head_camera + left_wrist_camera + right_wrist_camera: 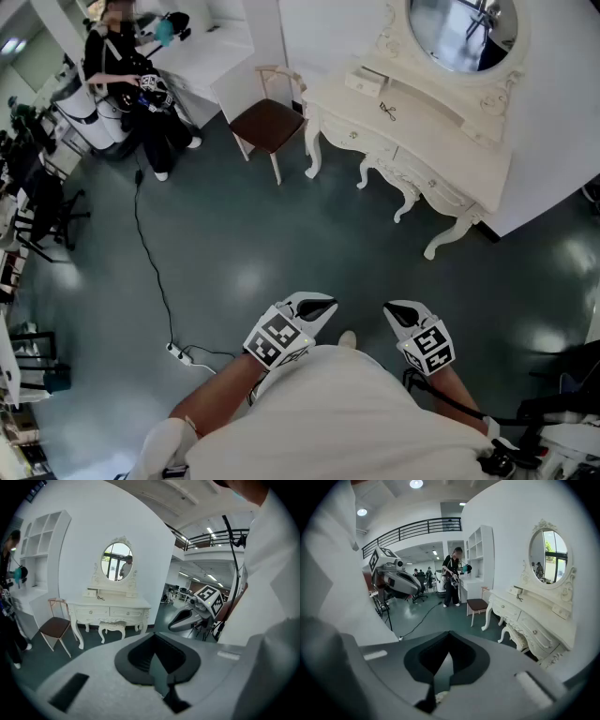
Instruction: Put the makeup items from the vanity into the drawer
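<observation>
Vanity (427, 131) item (387, 112), perhaps makeup, beyond jaws

The vanity (412, 122) looks like cream-painted wood, carved, with a soft satin sheen. Its oval mirror (461, 30) is glass, bright with reflections. The floor (234, 244) is smooth, dark and glossy, catching ceiling lights. The chair (267, 124) has a pale wooden frame and a matt brown seat. Your left gripper (321, 307) and right gripper (397, 314) have smooth white plastic shells with matt black pads (138, 658).
</observation>
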`<state>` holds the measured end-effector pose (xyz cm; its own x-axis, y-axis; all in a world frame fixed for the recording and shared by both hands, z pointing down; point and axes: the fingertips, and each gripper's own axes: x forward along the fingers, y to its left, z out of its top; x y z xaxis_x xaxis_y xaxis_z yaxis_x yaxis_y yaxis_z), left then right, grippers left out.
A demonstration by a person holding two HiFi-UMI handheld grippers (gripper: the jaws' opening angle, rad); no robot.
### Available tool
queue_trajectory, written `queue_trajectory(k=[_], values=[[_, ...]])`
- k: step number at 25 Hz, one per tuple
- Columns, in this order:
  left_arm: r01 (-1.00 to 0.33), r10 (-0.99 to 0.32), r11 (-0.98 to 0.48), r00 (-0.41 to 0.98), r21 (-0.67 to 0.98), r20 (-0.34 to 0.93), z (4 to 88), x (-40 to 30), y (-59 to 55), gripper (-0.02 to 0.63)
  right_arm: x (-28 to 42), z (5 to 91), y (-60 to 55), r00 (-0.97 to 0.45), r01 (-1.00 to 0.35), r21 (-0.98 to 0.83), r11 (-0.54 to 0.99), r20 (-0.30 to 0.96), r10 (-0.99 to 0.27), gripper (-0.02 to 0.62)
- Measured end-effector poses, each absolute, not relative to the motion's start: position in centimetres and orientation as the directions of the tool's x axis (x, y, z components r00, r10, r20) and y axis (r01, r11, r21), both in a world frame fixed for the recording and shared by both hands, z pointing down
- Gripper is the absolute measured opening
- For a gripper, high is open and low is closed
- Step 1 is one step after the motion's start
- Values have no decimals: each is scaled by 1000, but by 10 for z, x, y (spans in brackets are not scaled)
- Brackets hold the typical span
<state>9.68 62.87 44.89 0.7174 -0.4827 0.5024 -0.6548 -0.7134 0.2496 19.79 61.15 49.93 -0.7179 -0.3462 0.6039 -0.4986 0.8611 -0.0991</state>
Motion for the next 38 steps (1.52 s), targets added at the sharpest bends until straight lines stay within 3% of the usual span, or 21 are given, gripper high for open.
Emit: queue_trajectory(k=[20, 24, 38], values=[[-710, -535, -663, 671, 236, 514, 448, 172, 584, 3, 271, 517, 564, -755, -482, -126, 867, 562, -338, 2], [-713, -531, -658, 667, 243, 522, 455, 163, 569, 3, 264, 521, 547, -760, -494, -143, 858, 551, -345, 55], [-633, -481, -725, 747, 271, 459, 462, 97, 390, 3, 203, 524, 377, -674, -590, -88, 802, 600, -430, 54]])
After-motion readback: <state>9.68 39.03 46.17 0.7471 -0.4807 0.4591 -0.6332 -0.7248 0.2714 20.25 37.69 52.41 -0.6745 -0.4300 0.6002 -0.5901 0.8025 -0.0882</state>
